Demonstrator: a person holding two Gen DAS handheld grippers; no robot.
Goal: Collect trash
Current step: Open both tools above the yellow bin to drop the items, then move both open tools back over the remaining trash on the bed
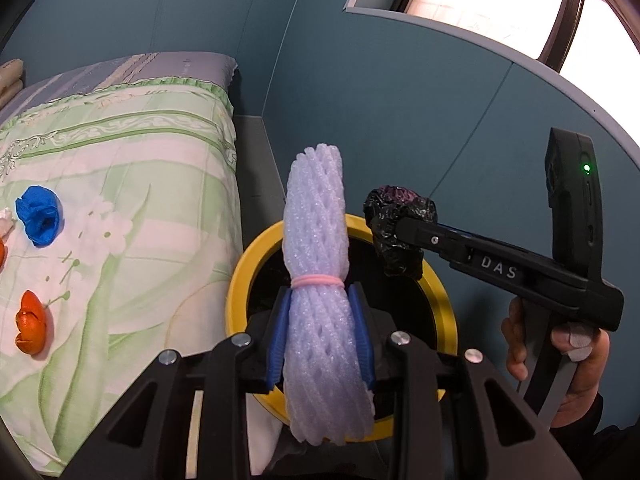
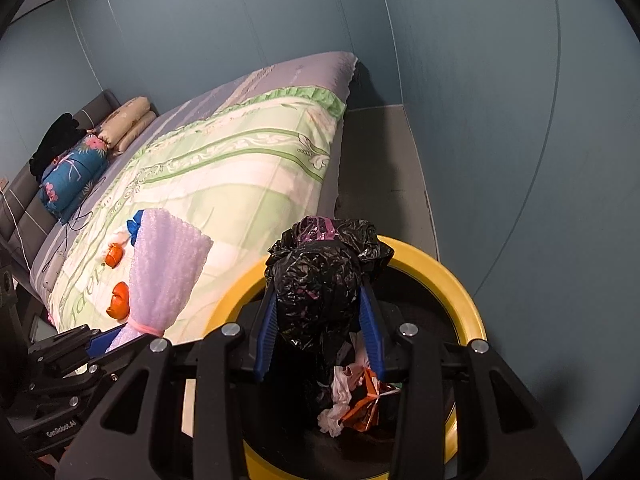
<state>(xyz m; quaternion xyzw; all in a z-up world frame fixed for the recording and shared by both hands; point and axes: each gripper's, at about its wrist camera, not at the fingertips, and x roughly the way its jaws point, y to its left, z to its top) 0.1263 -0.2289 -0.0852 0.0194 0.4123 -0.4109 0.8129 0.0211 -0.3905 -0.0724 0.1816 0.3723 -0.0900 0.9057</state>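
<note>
- The round yellow-rimmed trash bin [image 1: 240, 280] stands on the floor just beside the corner of the bed with the green-and-white floral bedspread [image 1: 120, 184].
- The left gripper [image 1: 320, 344] is clenched on a pale lilac foam net sleeve tied with a pink band [image 1: 316, 240], held upright over the bin's near rim.
- The right gripper [image 2: 320, 320] grasps a crumpled black plastic bag [image 2: 320, 280] above the bin's opening.
- Inside the bin lie white and orange scraps [image 2: 352, 400].
- On the bedspread, beyond the bin, rest a crumpled blue paper wad [image 1: 38, 216] and orange peel pieces [image 1: 30, 328].
</note>
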